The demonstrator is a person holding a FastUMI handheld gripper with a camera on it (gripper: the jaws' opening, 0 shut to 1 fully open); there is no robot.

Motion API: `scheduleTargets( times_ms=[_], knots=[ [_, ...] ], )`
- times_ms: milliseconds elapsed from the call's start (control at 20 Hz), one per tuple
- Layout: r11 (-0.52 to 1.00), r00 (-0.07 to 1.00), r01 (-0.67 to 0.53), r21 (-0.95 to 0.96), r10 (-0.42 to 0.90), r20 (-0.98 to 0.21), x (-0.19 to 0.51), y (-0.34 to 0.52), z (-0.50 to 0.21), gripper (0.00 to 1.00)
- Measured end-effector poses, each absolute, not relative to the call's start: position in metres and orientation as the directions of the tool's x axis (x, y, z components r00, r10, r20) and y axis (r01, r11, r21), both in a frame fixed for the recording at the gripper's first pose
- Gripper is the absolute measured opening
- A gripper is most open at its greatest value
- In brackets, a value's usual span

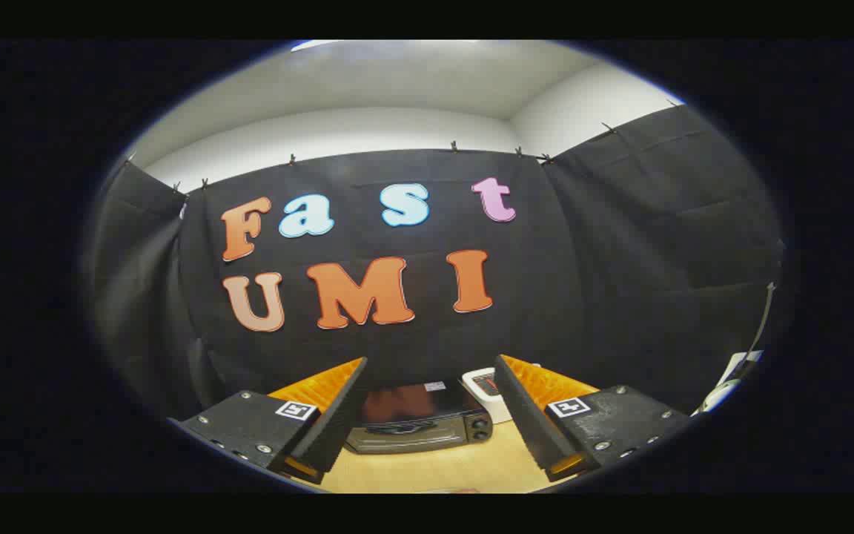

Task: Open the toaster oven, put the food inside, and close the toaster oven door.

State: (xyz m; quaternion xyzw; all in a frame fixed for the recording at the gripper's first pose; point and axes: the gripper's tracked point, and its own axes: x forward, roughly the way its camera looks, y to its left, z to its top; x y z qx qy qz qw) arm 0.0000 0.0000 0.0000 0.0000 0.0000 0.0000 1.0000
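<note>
gripper (431, 386): fingers spread wide, nothing between them, gripping nothing; two wedge-shaped fingers (334, 415) rise from the lower part of the frame, inner faces ribbed
finger mounts: flat dark blocks with small screws, each carrying a square black-and-white marker tag (295, 409)
toaster oven (418, 417): lower centre of frame, beyond the fingers and seen through the gap between them; boxy, dark, glossy top, door shut, dark handle bar across the front, two round knobs at its right side
oven label: small pale sticker on top, too small to read
table (442, 467): light wood, smooth, bottom centre, oven sits on it
white device (485, 386): just right of the oven, behind the right finger, rounded white casing, small dark panel, partly hidden; writing unreadable
booth wall (620, 245): black cloth, creased, clipped along top edge
ceiling (397, 81): plain white, upper frame
cable (757, 334): thin, right edge of frame, blurred
food: can't tell where
</note>
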Motion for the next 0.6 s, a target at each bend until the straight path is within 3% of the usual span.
scheduleTargets(
  times_ms=[600],
  knots=[
    [0.998, 0.999, -0.052, -0.040, 0.051, -0.016, 0.005, 0.032, -0.003, 0.97]
  ],
)
